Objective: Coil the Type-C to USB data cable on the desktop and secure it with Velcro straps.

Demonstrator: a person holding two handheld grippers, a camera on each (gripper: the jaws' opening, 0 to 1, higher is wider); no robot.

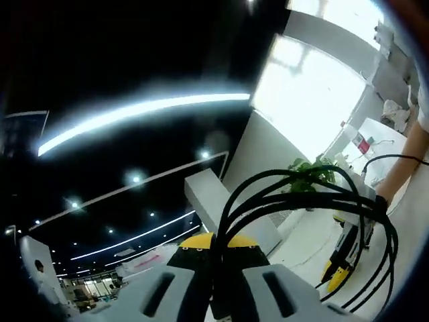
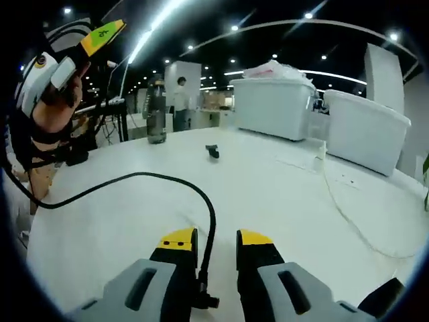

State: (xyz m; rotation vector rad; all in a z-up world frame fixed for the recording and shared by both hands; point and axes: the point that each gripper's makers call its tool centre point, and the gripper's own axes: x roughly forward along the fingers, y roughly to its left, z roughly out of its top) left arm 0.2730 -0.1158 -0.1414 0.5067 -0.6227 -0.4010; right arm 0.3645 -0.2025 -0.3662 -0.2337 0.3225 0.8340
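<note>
Cable loops seemingly clamped in left hand-held gripper.

In the right gripper view the white tabletop lies open through the frame's middle, crossed by the black cable at centre-left, with a dark bottle, white bins and a small black object crowding the upper edge.
</note>
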